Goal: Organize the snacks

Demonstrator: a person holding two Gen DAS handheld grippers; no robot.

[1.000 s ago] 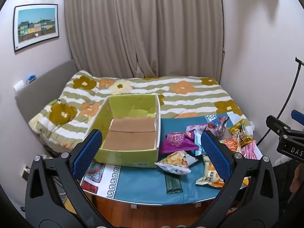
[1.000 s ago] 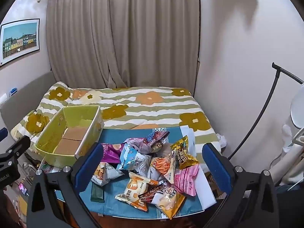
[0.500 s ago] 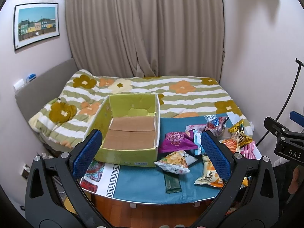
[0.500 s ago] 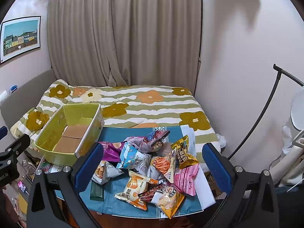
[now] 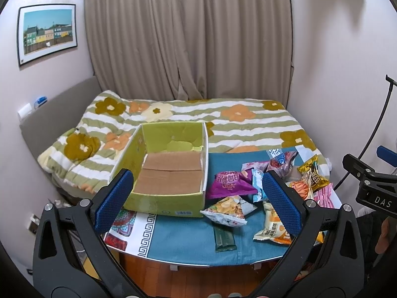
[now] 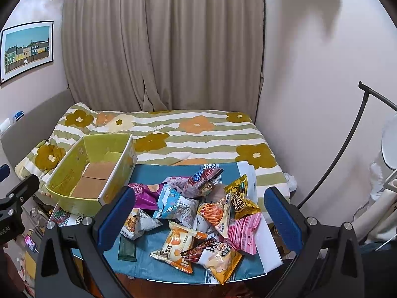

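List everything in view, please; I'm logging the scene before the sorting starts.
cardboard box: one, green outside, brown floor, nothing inside, left part of the table.
snack packets: about ten, mixed colours, piled on the table right of the box.
purple packet: one, pile's left edge, nearest the box.
pink packet: one, pile's right side.
dark green bar: one, flat near the front edge.
table: one, teal cloth with a patterned border.
bed: one, green-striped flowered quilt, behind the table.
curtain: beige, back wall.
framed picture: one, coloured houses, left wall.
left gripper: open, holding nothing, above the table.
right gripper: open, holding nothing, above the pile.
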